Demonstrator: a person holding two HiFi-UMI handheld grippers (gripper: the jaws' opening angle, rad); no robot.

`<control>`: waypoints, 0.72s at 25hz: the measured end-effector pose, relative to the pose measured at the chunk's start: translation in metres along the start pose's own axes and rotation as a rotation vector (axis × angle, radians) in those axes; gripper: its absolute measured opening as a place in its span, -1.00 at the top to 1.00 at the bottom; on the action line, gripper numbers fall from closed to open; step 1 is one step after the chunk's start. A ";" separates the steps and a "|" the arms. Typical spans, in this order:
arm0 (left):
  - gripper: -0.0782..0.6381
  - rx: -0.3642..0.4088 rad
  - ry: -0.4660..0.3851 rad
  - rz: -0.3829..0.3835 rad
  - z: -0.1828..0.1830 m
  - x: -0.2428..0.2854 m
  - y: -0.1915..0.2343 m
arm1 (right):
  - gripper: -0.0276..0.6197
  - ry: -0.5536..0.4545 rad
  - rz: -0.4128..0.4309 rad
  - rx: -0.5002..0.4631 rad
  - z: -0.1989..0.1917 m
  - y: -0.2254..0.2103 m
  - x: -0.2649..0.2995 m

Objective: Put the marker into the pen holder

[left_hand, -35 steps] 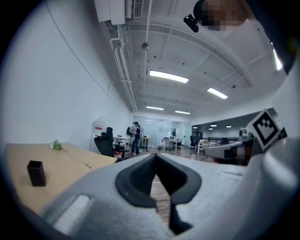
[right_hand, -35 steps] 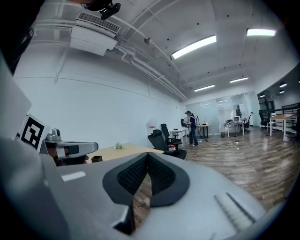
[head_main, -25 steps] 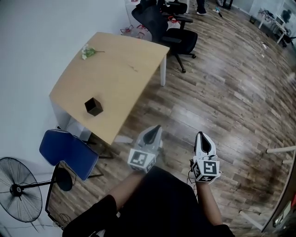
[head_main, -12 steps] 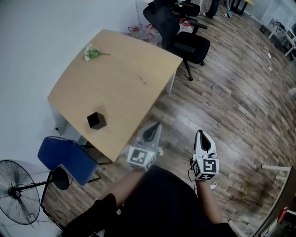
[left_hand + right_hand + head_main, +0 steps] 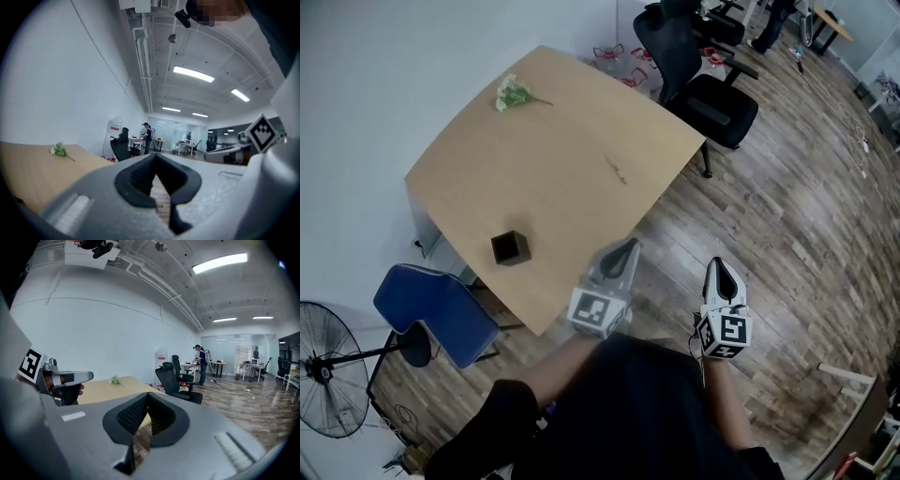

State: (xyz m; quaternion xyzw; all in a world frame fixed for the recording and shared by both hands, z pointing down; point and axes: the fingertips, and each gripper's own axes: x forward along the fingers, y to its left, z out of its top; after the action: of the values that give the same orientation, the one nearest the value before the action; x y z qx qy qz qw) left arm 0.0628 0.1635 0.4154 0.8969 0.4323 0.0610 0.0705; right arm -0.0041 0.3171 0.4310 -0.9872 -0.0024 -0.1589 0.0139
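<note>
The black square pen holder (image 5: 511, 247) stands near the front edge of the light wooden table (image 5: 553, 141). A thin small stick that looks like the marker (image 5: 617, 170) lies further back towards the table's right edge. My left gripper (image 5: 627, 246) is shut and empty, level, its tips just over the table's front corner. My right gripper (image 5: 720, 264) is also shut and empty, over the wooden floor to the right of the table. In the left gripper view the left gripper (image 5: 154, 157) shows its pads meeting. The right gripper (image 5: 147, 395) looks the same in its own view.
A sprig of flowers (image 5: 514, 93) lies at the table's far side. A black office chair (image 5: 712, 89) stands behind the table's right corner. A blue chair (image 5: 431, 309) and a floor fan (image 5: 333, 380) stand at the left. A person (image 5: 201, 359) stands far back.
Both grippers and the head have moved towards the table, which now lies closer. The left gripper's tips have reached the table's front corner. Both stay shut and empty.
</note>
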 end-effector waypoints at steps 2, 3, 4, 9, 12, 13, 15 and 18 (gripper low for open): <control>0.77 -0.001 -0.004 0.008 0.002 -0.005 0.005 | 0.91 0.007 0.011 -0.008 0.001 0.008 0.002; 0.77 -0.001 -0.008 0.012 0.003 -0.008 0.007 | 0.91 0.008 0.015 -0.012 0.000 0.011 0.002; 0.77 -0.003 -0.013 0.016 0.003 -0.011 0.008 | 0.91 0.008 0.018 -0.016 0.000 0.014 0.003; 0.77 -0.016 -0.011 0.040 0.004 -0.023 0.012 | 0.91 0.019 0.048 -0.026 -0.001 0.025 0.008; 0.77 -0.011 -0.009 0.047 0.004 -0.022 0.010 | 0.91 0.014 0.052 -0.021 -0.001 0.020 0.009; 0.77 -0.008 -0.008 0.050 0.003 -0.019 0.010 | 0.91 0.012 0.050 -0.016 -0.001 0.015 0.011; 0.77 -0.004 -0.006 0.059 0.000 -0.011 0.013 | 0.91 0.011 0.046 -0.002 -0.005 0.004 0.020; 0.77 -0.008 0.012 0.068 -0.009 0.008 0.016 | 0.91 0.020 0.047 0.014 -0.013 -0.016 0.039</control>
State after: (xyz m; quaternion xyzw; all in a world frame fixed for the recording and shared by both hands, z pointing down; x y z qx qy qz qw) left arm 0.0785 0.1609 0.4279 0.9104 0.4016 0.0706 0.0696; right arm 0.0281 0.3324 0.4562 -0.9852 0.0201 -0.1686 0.0246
